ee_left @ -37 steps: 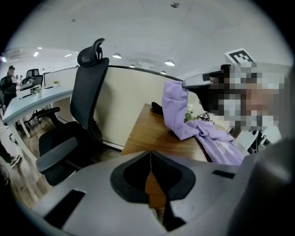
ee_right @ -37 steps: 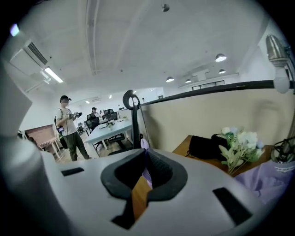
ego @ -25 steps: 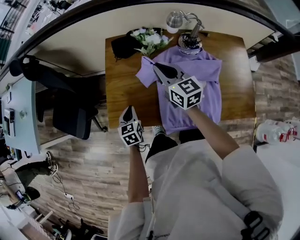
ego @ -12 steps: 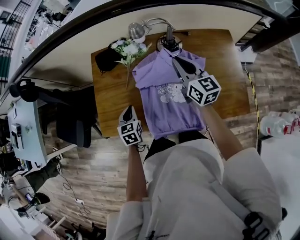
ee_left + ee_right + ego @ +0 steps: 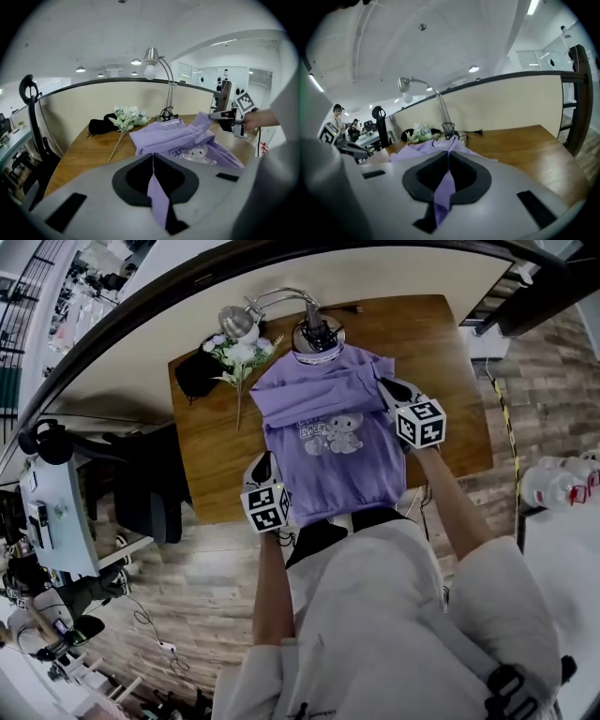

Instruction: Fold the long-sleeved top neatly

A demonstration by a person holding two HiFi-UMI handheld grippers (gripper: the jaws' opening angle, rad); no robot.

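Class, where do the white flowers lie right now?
In the head view, the white flowers lie at the far left of the table, between the black bag and the purple top, near the lamp's head.

Lilac long-sleeved top (image 5: 333,442), sleeves folded in

You've got bright, even overhead light: round ceiling lights (image 5: 136,61) far up in the left gripper view, a strip light (image 5: 531,6) top right in the right gripper view; can't tell if the desk lamp (image 5: 150,70) is lit. Shadows on the wooden table (image 5: 450,409) are soft and faint, and the purple top (image 5: 328,465) shows no glare. All views bend hard toward the edges, both gripper views have black corners and a soft, out-of-focus near foreground, and the head view stays sharp.
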